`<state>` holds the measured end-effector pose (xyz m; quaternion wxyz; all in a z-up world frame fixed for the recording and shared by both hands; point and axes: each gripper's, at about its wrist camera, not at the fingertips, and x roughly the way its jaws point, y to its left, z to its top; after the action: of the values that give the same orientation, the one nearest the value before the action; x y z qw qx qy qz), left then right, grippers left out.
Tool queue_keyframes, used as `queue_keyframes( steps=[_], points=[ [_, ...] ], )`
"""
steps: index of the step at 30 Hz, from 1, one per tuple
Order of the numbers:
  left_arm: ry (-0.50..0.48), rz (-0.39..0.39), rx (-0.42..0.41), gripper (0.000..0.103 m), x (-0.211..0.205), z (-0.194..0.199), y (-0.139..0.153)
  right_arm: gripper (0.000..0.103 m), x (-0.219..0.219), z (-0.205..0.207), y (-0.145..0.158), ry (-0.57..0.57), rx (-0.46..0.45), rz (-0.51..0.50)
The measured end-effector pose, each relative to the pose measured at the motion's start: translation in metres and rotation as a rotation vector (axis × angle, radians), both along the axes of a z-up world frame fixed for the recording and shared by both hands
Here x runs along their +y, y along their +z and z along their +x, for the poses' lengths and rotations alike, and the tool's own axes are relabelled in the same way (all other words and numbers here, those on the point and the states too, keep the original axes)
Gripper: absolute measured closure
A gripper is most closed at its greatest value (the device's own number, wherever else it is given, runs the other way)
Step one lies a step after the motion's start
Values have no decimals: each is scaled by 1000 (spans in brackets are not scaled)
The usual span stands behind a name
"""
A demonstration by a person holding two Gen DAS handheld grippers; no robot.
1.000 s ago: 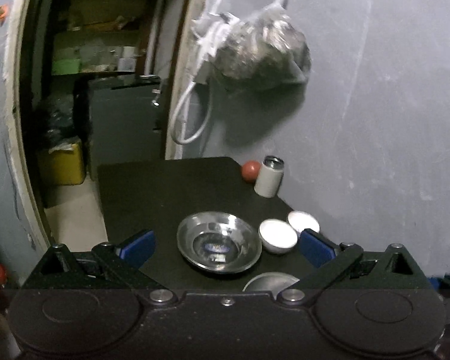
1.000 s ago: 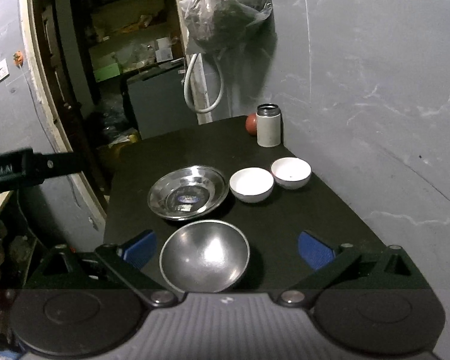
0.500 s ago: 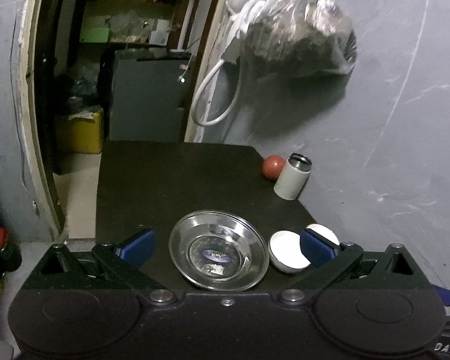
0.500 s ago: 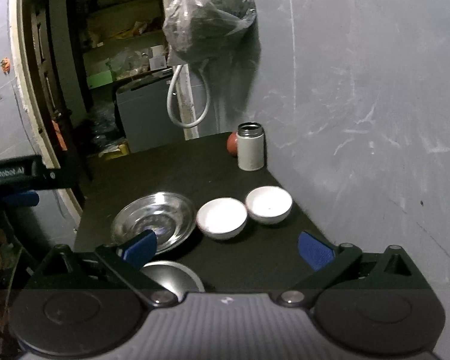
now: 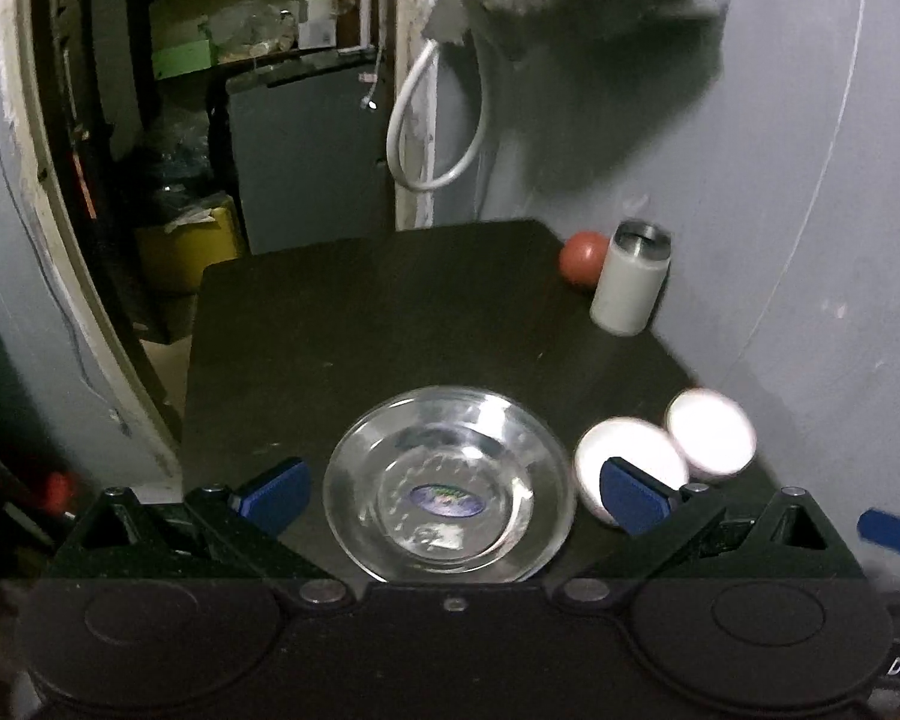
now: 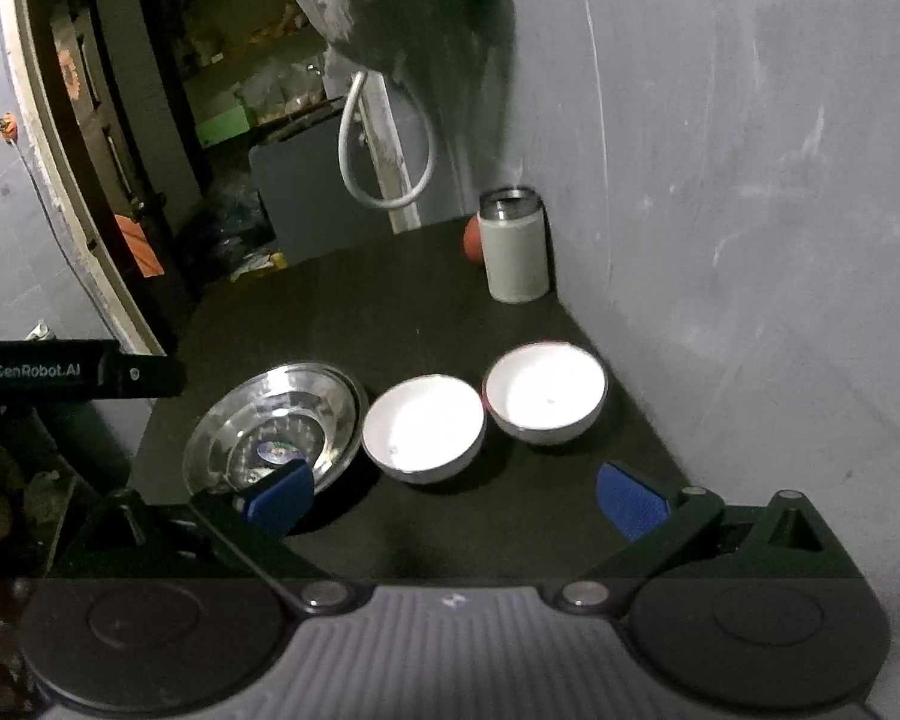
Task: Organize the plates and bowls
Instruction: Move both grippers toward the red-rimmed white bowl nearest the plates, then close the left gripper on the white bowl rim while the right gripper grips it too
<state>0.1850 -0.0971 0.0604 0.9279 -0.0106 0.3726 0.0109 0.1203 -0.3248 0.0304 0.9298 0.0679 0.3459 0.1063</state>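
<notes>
A shallow steel plate [image 5: 447, 483] [image 6: 276, 423] with a sticker in its middle lies on the black table [image 5: 390, 312] [image 6: 390, 294]. Right of it stand two white bowls side by side, one nearer [image 5: 621, 450] [image 6: 423, 427] and one closer to the wall [image 5: 711, 432] [image 6: 545, 391]. My left gripper [image 5: 453, 489] is open and hovers over the plate with nothing between its blue pads. My right gripper [image 6: 453, 492] is open too, held just in front of the nearer white bowl. The steel bowl from the earlier frames is out of view.
A white cylindrical container [image 5: 630, 279] [image 6: 515, 246] and a red ball [image 5: 582, 258] [image 6: 473, 242] stand at the table's far right corner by the grey wall. A bag and a white hose [image 6: 390, 138] hang above. A doorway with shelves opens at left.
Both grippers have moved forward over the table and closer to the dishes. The steel bowl at the front has dropped out of both views. Both stay open.
</notes>
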Motion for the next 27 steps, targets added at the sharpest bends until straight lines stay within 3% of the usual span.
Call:
queue_keyframes(
  steps=[6,13,23,27],
  points=[
    [-61,127,51,1,-16,28,-10,0,-7,15,-27,-24,73,66],
    [-293,247,74,1,-32,73,-27,0,-2,29,-41,-48,91,66],
    [-579,322,94,1,-51,137,-50,0,0,62,-63,-170,150,145],
    [-697,321,177,9,-65,156,-63,12,4,75,-69,-185,162,168]
  ],
)
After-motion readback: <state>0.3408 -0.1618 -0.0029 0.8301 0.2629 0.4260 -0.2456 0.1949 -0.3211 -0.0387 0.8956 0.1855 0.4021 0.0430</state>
